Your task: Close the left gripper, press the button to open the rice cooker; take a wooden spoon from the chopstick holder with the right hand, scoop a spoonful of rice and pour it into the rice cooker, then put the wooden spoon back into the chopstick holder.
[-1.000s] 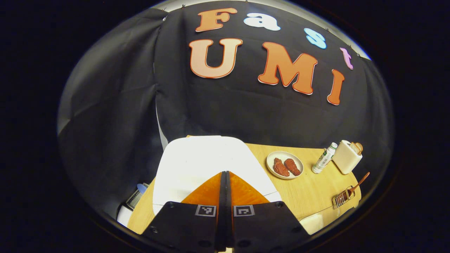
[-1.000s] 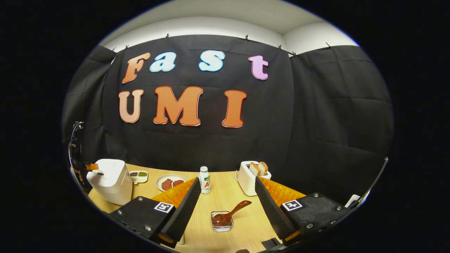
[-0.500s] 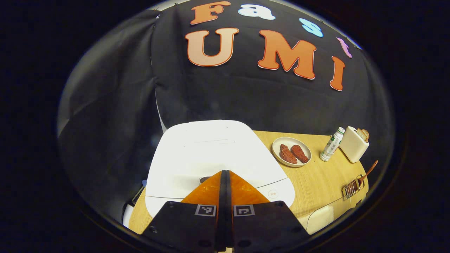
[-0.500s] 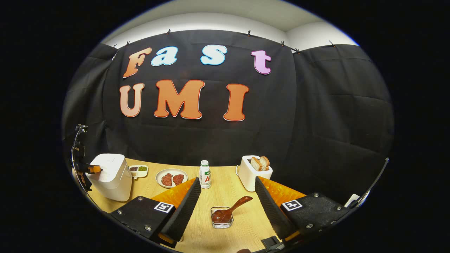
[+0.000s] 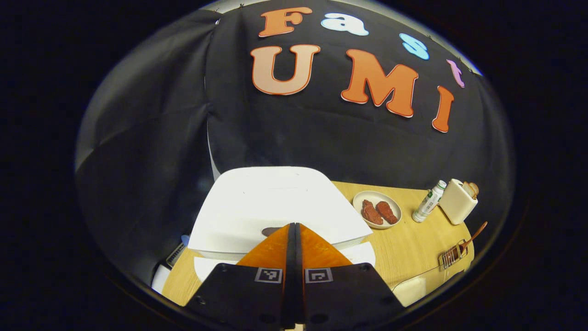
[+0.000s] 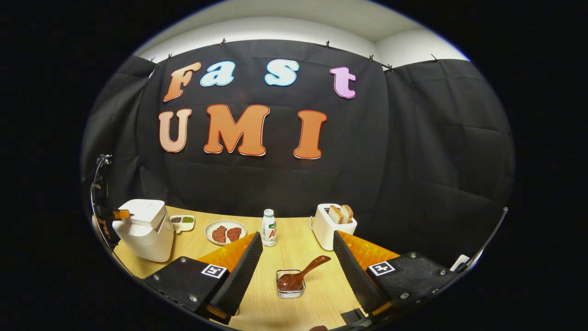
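Observation:
The white rice cooker (image 5: 271, 202) stands right in front of my left gripper (image 5: 294, 225), which is shut with nothing between its fingers. Its tips sit at the dark button (image 5: 271, 231) on the lid's front edge. The lid is raised a crack above the body. In the right gripper view the rice cooker (image 6: 144, 230) is at the far left with the lid ajar and the left gripper (image 6: 120, 214) at its front. My right gripper (image 6: 297, 235) is open above the table. The wooden spoon (image 6: 301, 276) leans in the small chopstick holder (image 6: 290, 290) between its fingers, lower down.
A plate (image 6: 225, 239) with two red meat pieces, a small bottle (image 6: 269, 228) and a white toaster (image 6: 331, 227) with bread stand along the back of the wooden table (image 6: 321, 294). A small condiment dish (image 6: 181, 223) sits beside the cooker. A white container (image 5: 409, 290) lies at the table's near edge.
The rice cooker's lid has popped up from shut to slightly ajar under the left gripper's tips. The right gripper has barely shifted and stays open over the spoon.

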{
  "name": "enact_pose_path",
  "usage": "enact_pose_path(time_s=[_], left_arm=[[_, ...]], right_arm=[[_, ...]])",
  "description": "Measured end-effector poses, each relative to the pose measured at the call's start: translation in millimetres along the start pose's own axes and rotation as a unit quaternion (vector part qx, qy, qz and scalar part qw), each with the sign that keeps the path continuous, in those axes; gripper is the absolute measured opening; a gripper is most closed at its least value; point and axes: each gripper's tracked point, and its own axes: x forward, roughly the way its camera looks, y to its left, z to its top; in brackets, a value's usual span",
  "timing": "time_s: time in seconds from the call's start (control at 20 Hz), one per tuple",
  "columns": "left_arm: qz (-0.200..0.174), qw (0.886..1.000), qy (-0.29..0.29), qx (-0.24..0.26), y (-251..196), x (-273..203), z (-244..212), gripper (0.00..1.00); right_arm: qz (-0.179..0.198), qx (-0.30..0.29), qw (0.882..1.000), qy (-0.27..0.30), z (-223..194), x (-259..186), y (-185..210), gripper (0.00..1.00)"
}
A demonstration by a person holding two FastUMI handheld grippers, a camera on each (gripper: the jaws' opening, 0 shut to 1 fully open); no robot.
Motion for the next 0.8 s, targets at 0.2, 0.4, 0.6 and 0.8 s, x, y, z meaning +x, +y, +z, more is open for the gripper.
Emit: enact_pose_path(time_s=[0.2,0.4,0.6,0.8], left_arm=[[-0.006,0.997,-0.070,-0.023,-3.6,-33.9,60.3,0.05],[0.002,0.991,-0.129,-0.019,-2.0,-80.1,104.0,0.04],[0.010,0.988,-0.157,-0.007,-4.8,-120.4,121.6,0.04],[0.028,0.983,-0.182,-0.002,-5.5,-144.1,130.1,0.05]], right_arm=[[0.005,0.004,1.000,-0.007,2.5,-1.7,0.4,0.96],[0.007,0.006,1.000,-0.020,8.8,-1.9,0.7,0.96],[0.002,0.006,1.000,-0.024,7.8,1.5,0.1,0.96],[0.000,0.009,1.000,-0.026,4.7,2.3,-0.1,0.96]])
